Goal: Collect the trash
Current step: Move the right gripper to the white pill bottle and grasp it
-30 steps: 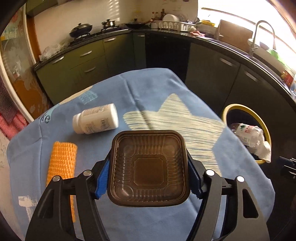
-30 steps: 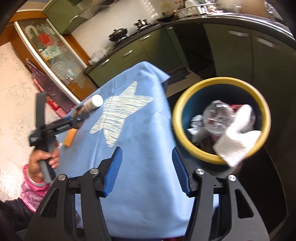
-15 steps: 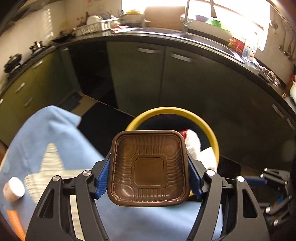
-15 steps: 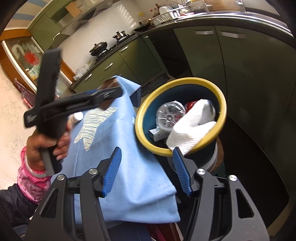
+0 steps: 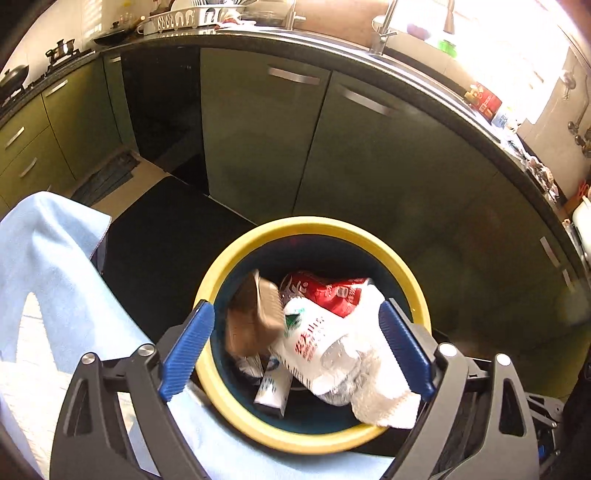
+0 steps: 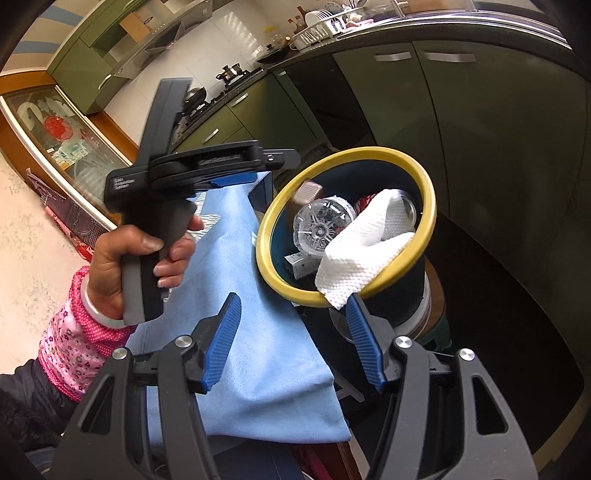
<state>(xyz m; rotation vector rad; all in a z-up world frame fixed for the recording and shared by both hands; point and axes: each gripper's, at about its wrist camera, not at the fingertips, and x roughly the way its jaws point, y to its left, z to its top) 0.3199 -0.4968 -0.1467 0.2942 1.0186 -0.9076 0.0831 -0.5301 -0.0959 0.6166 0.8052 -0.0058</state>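
- Left wrist view: left claw spread wide, holding nothing, poised above the bin.
- Bin yellow-rimmed, dark inside, just beside the desk edge with its blue cloth.
- Brown tray blurred, tilted on edge inside the bin at the left, touching neither blue pad.
- Also in the bin: clear bottle with white label, red wrapper, small white box, white paper towel draped over the near right rim.
- Green cabinets behind, sink tap above them.
- Right wrist view: right claw wide apart, empty, low over the cloth near the bin.
- Left claw seen from the side, held by a hand in a pink floral sleeve, tip reaching toward the bin rim.
- Tray blurred at the upper left of the bin mouth, clear of the claw.
- Bottle base-up inside, towel hanging over the rim, box below.
- Glass cabinet and stove pots far behind.
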